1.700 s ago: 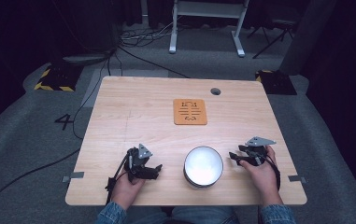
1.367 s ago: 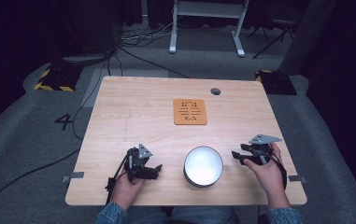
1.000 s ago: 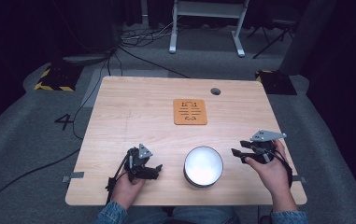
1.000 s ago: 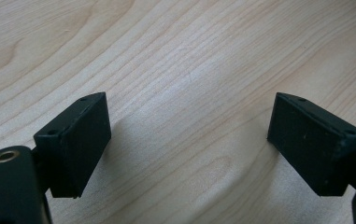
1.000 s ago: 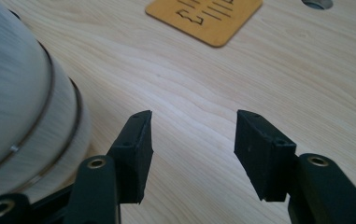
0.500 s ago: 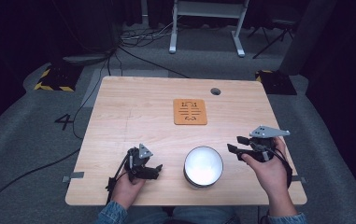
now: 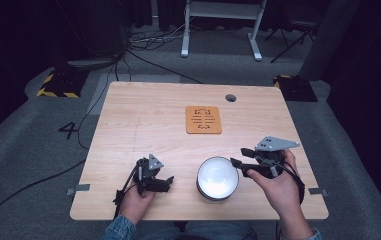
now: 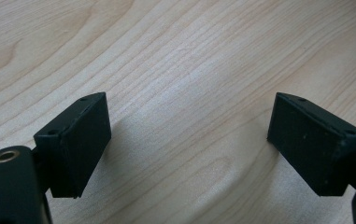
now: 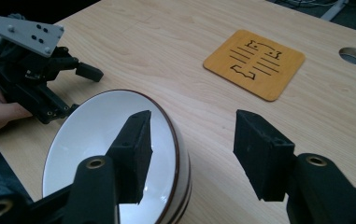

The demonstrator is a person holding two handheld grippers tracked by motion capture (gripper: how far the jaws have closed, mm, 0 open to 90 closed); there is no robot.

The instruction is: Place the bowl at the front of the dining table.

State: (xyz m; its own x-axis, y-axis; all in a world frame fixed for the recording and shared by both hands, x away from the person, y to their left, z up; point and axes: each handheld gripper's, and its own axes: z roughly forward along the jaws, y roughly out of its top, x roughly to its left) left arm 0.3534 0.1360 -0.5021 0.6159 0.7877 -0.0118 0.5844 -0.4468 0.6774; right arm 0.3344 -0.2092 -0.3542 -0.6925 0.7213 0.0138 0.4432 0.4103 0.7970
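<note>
Table of pale wood stands on grey carpet.

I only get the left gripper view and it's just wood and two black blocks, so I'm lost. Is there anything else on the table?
Observer: Yes, a white bowl stands near the person's edge, between the two grippers.
Operator: Is the other gripper holding it?
Observer: No. The right gripper is open, with one jaw over the bowl's rim and one outside it.
Operator: Anything farther away?
Observer: An orange square mat lies flat beyond the bowl, apart from it.
</note>
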